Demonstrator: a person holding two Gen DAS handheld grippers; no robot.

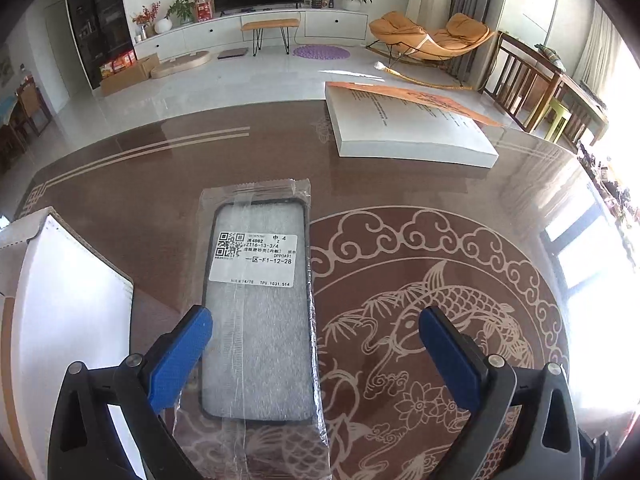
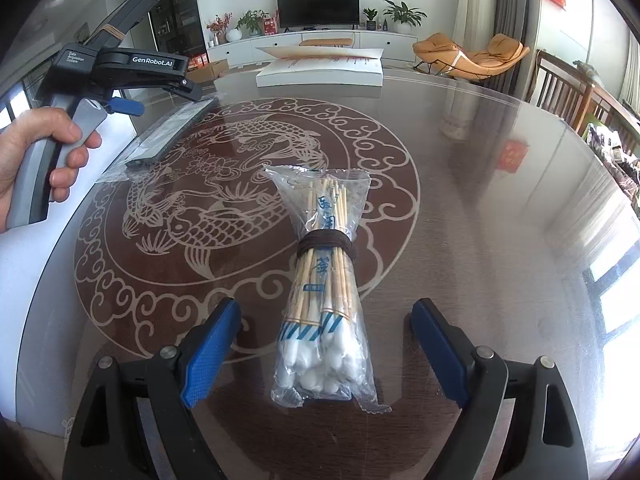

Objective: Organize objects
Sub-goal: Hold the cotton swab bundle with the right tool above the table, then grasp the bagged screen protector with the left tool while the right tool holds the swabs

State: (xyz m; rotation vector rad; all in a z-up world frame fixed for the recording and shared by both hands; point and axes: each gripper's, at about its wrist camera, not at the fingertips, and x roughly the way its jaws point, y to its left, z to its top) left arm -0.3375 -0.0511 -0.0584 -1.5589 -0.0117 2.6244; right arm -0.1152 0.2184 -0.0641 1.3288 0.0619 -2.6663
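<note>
Left gripper (image 1: 316, 330) spread wide over bagged phone case (image 1: 258, 304), right gripper (image 2: 326, 322) wide astride cotton swab pack (image 2: 324, 284) on koi-patterned table (image 2: 480, 208), white box (image 2: 320, 70) at its far edge

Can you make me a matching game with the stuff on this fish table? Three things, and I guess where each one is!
Things:
1. bag of cotton swabs
2. phone case in plastic
3. white box

Places:
A. at the far edge of the table
B. between the open right tongs
C. between the open left tongs, toward the left finger

Pairs: 1-B, 2-C, 3-A
</note>
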